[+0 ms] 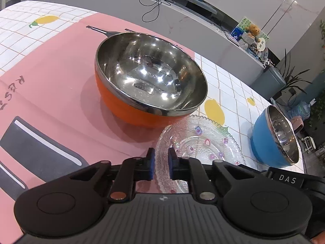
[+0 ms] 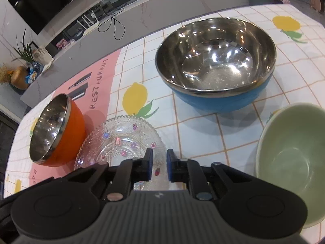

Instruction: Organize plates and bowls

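Observation:
An orange bowl point(image 1: 150, 81) with a steel inside stands on the pink mat; it also shows at the left of the right wrist view point(image 2: 56, 130). A clear glass plate point(image 1: 203, 144) with small flower marks lies beside it, and shows in the right wrist view too point(image 2: 121, 140). A blue bowl point(image 2: 217, 63) with a steel inside stands further right point(image 1: 274, 136). A pale green bowl point(image 2: 292, 158) sits at the right edge. My left gripper point(image 1: 161, 163) hovers over the plate's near left rim, jaws slightly apart, holding nothing. My right gripper point(image 2: 159, 164) hovers over the plate's near right rim, jaws slightly apart, empty.
The table carries a white checked cloth with lemon prints point(image 2: 135, 97) and a pink mat point(image 1: 50, 81). Behind it runs a grey counter point(image 1: 121, 2) with cables, a white router and a teddy bear point(image 1: 251, 32). Plants stand at the counter ends.

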Available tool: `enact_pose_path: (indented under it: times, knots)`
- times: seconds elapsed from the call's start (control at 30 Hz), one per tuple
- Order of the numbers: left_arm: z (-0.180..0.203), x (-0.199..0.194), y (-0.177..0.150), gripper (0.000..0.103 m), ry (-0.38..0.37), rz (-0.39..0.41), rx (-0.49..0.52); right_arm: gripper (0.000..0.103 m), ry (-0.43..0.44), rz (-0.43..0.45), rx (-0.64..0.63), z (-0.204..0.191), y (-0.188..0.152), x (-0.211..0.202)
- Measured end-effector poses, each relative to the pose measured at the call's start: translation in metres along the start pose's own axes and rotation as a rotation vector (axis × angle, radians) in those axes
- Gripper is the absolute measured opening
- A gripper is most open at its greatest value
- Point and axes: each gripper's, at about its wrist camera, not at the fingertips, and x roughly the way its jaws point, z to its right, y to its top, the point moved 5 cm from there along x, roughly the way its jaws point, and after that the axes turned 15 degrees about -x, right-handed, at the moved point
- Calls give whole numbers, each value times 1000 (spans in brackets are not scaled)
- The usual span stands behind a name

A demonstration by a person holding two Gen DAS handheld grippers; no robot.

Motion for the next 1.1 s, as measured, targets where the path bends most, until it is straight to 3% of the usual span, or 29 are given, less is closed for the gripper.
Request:
enact_pose_path:
  times: [0.17,1.1]
  knots:
    - [2,-7,1,13,-6,17,33,10,4,3,-5,0,1,-3]
    - [-2,-65,-14,12,-67,49,-16,7,54,38,17,-5,-18,-50]
